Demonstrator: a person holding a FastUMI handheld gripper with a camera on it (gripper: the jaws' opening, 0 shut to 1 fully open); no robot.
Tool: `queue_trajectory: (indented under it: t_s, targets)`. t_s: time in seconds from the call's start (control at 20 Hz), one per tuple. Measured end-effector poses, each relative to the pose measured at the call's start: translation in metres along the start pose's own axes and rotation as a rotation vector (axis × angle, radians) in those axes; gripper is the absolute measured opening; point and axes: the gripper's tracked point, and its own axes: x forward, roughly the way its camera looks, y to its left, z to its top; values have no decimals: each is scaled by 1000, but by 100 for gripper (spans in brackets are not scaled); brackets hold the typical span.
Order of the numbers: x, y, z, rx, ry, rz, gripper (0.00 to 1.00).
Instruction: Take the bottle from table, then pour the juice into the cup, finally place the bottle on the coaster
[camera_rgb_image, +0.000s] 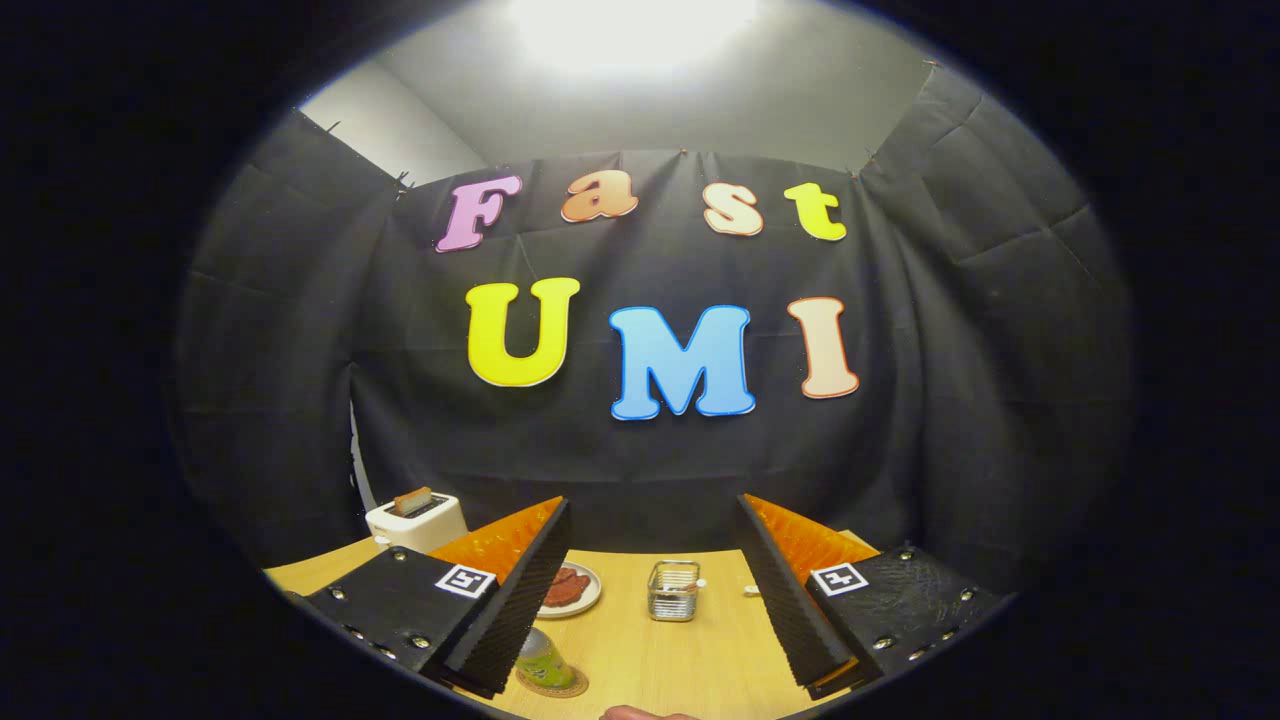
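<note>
At the far left corner of the worktop (640, 660) stands a white toaster (418, 520) with a slice of bread in its slot. A small plate (572, 589) of reddish food lies just beyond the left finger. The bottle (545, 662) stands upright on the round coaster (553, 683), close beside the left finger's inner face, not gripped. The gripper (650, 590) hangs above the worktop, jaws wide and empty. The glass cup (672, 590) sits beyond them, toward the far edge, between the two fingers.
</note>
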Motion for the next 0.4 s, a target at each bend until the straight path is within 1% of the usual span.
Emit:
queue_trajectory:
  t_s: [0.1, 0.2, 0.4]
  targets:
    - [-6, -21, 14, -19, -22, -35, 99]
    - [-14, -37, 17, -20, -42, -56, 99]
    - [-25, -56, 17, -2, -52, -46, 99]
